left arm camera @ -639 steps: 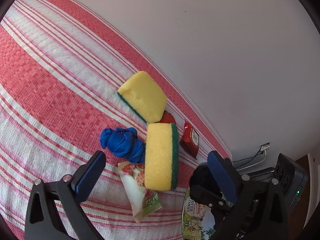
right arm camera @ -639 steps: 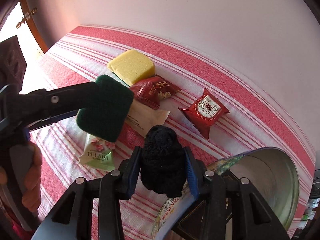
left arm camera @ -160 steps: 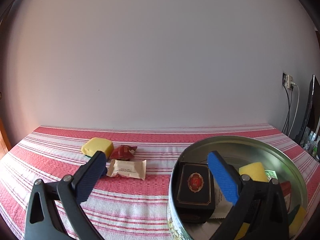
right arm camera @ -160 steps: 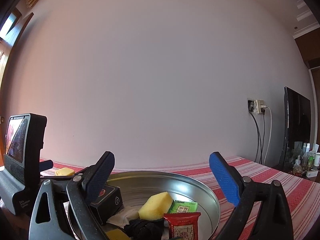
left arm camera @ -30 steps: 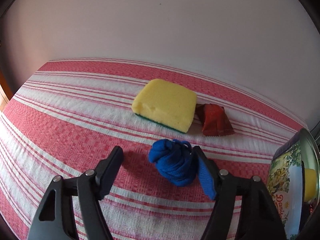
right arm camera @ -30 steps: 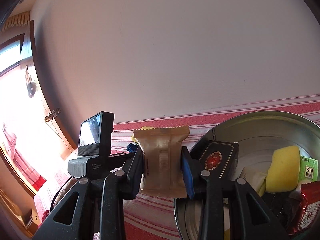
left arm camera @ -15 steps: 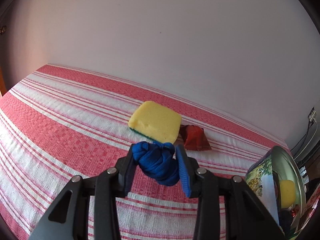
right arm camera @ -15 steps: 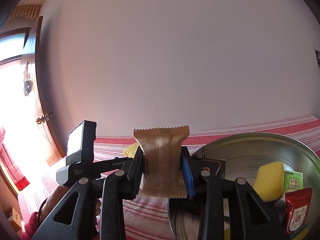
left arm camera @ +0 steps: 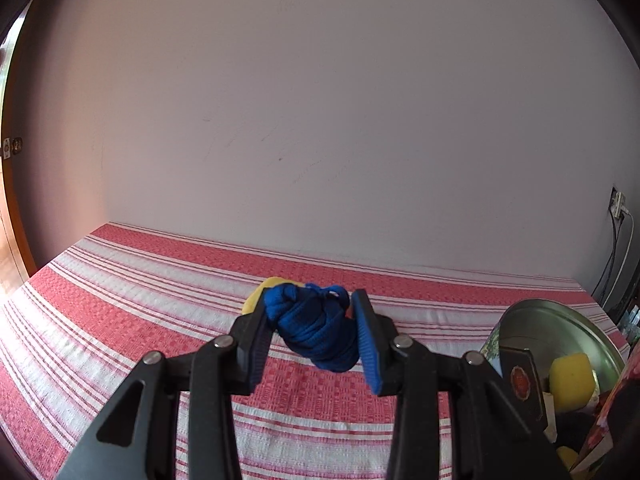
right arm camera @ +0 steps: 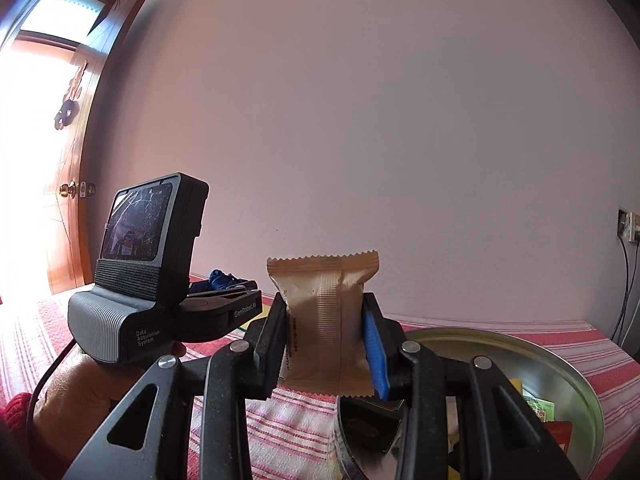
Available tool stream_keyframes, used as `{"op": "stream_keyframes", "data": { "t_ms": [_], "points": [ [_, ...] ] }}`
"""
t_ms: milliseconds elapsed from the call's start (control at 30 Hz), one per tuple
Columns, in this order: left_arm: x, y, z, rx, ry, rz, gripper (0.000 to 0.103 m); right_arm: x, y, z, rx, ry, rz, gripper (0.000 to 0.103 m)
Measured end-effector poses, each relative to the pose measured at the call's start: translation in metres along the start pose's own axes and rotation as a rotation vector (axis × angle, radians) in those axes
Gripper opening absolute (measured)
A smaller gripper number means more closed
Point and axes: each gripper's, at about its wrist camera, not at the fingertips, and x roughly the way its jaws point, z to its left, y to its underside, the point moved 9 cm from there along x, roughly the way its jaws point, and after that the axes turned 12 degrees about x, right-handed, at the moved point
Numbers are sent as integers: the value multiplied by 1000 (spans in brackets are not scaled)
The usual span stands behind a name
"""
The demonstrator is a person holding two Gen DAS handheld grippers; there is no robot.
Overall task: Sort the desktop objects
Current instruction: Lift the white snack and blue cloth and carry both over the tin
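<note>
My left gripper (left arm camera: 314, 338) is shut on a blue knotted cloth bundle (left arm camera: 316, 326) and holds it above the red-and-white striped tablecloth (left arm camera: 120, 304). A yellow sponge (left arm camera: 260, 294) lies on the cloth just behind it, mostly hidden. My right gripper (right arm camera: 326, 348) is shut on a tan snack packet (right arm camera: 326, 320), held upright over the left rim of the round metal tin (right arm camera: 560, 364). The tin also shows in the left wrist view (left arm camera: 560, 320) at the right, holding a black box (left arm camera: 520, 380), a yellow sponge (left arm camera: 570, 376) and packets.
The left gripper's body with its screen (right arm camera: 140, 280) and the hand holding it (right arm camera: 72, 400) sit to the left in the right wrist view. A plain wall (left arm camera: 320, 120) runs behind the table. A wall socket with cables (right arm camera: 628, 236) is at the right, a wooden door (right arm camera: 68, 200) at the left.
My left gripper has lifted the blue bundle off the cloth and tipped up towards the wall. My right gripper has kept its hold on the tan packet and shifted slightly over the tin.
</note>
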Motion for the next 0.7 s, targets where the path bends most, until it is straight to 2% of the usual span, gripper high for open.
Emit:
{"op": "stream_keyframes", "data": {
  "t_ms": [200, 467, 500, 567, 700],
  "points": [
    [-13, -3, -13, 50, -31, -21, 38, 5, -1, 5, 26, 17, 6, 38],
    [-15, -5, -17, 77, -12, -47, 38, 0, -9, 1, 68, 58, -29, 39],
    [-8, -3, -8, 80, -10, -51, 38, 1, -9, -2, 77, 66, -28, 39],
    [-20, -6, -24, 86, -5, -57, 38, 3, -9, -4, 99, 75, -14, 39],
    [-16, -5, -20, 96, -4, -65, 38, 5, -8, -7, 137, 82, 3, 39]
  ]
}}
